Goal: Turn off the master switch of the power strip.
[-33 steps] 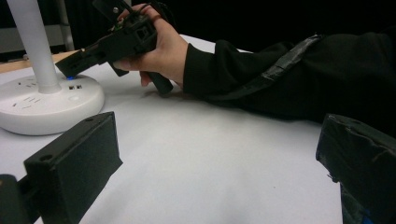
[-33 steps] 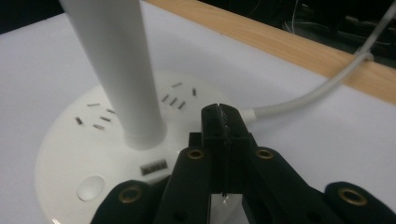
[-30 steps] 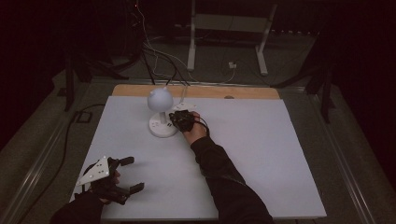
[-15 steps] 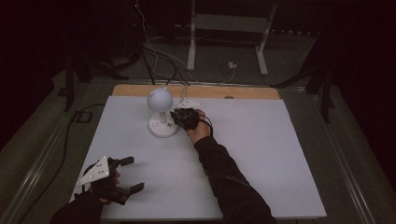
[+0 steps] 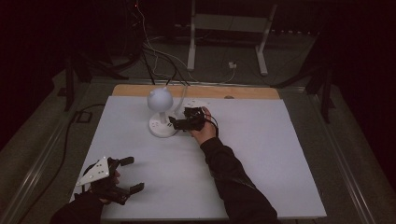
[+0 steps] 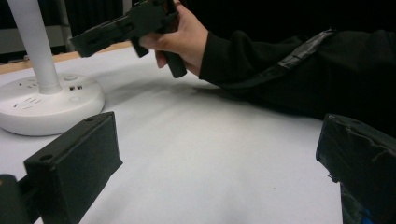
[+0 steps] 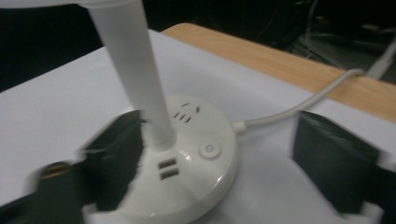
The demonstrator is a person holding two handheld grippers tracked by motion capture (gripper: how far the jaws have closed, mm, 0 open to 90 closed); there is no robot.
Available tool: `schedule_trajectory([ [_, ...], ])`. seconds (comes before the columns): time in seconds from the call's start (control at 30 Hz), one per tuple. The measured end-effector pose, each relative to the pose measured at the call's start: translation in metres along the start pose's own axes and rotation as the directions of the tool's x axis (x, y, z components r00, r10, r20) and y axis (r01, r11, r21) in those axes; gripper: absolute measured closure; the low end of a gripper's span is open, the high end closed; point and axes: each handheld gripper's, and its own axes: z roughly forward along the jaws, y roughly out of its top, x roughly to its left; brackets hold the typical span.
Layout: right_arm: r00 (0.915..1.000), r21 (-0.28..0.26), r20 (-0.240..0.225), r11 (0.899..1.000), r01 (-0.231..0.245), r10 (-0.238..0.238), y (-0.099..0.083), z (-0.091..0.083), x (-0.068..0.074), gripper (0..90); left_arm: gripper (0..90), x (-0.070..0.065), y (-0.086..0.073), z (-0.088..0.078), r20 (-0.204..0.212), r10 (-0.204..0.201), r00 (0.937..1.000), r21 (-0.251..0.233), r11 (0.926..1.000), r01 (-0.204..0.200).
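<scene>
White lamp sitting on tabletop; right hand-held gripper spread wide at its base w/ jaws just opening, nothing pinched. Left hand-held gripper resting spread, empty. Judging next: keep jaws clear of stem, approx. centred over pwr button.

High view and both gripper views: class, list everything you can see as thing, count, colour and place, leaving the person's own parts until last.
Lamp: one, white, round head on a stem, round base with sockets and a button, far left of middle of the table.
Lamp cable: one, white, runs from the base to the far edge.
Table: one, white top with a wooden strip along the far edge.
Left gripper: one, black with grey plate, near left corner, open.
Right gripper: one, black, at the lamp base, open.
</scene>
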Motion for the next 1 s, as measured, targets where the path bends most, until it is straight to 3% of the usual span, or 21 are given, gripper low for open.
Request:
schedule_trajectory([
  [0.03,1.0000,0.000,-0.004,1.000,-0.001,0.001,0.000,-0.002,-0.001,11.1,0.2,0.000,0.000,0.000,0.000,0.000,1.0000,0.001,1.0000,0.000],
  [0.1,0.9972,0.013,-0.064,0.999,0.040,-0.039,-0.001,-0.010,-0.003,0.9,0.2,0.000,0.000,0.000,0.002,0.000,1.0000,0.003,1.0000,0.000],
  [0.23,0.9920,0.046,-0.096,0.995,0.088,-0.083,-0.001,-0.018,-0.006,0.1,0.2,0.000,0.000,0.001,0.002,-0.001,1.0000,0.004,1.0000,0.001],
  [0.43,0.9849,0.056,-0.154,0.995,0.088,-0.078,0.003,-0.037,-0.012,0.0,0.2,0.000,0.000,0.001,0.001,-0.001,1.0000,0.003,1.0000,0.001],
  [0.67,0.9815,0.064,-0.159,0.991,0.119,-0.107,0.007,-0.060,-0.014,0.1,0.2,0.000,0.000,0.001,-0.001,-0.003,1.0000,0.006,1.0000,0.003],
  [1.0,0.9743,0.061,-0.201,0.991,0.117,-0.103,0.003,-0.094,-0.018,0.1,0.2,0.000,0.000,0.001,-0.004,-0.005,1.0000,0.006,1.0000,0.005],
])
